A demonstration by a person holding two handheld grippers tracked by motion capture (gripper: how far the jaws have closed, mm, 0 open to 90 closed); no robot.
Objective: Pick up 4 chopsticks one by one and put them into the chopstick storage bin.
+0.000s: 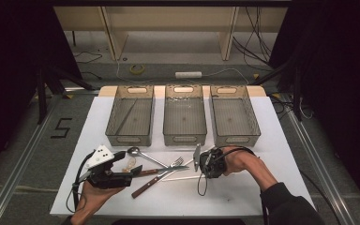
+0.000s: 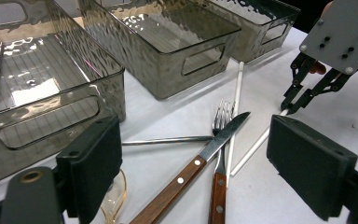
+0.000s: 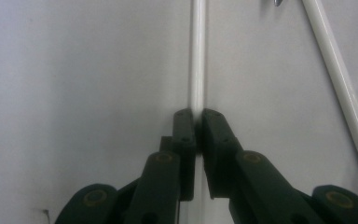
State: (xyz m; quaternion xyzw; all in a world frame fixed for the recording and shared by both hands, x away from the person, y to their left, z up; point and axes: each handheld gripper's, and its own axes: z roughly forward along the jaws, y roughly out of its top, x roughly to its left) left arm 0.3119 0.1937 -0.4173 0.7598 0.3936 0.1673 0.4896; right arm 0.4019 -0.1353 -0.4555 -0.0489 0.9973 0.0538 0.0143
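Item: white chopstick [image 3: 197, 51], flat on the table [image 1: 262, 140] near the cutlery pile, its near end pinched in my right claw [image 3: 198, 122], jaws clenched on it. My left claw [image 2: 193, 168] hangs released above the wooden-handled knife [image 2: 200, 158] and fork [image 2: 220, 140]. Risk: the grip is thin and off-centre, so lifting could let the stick pivot, slip, or snag the second chopstick [image 3: 340, 88] beside it.

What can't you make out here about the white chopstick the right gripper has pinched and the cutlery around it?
- White chopstick: in the right gripper view the right gripper covers its near end; the top edge cuts its far end.
- Second chopstick: cut off by the top and right edges there.
- Fork: in the left gripper view the knife crosses it; the bottom edge cuts its handle.
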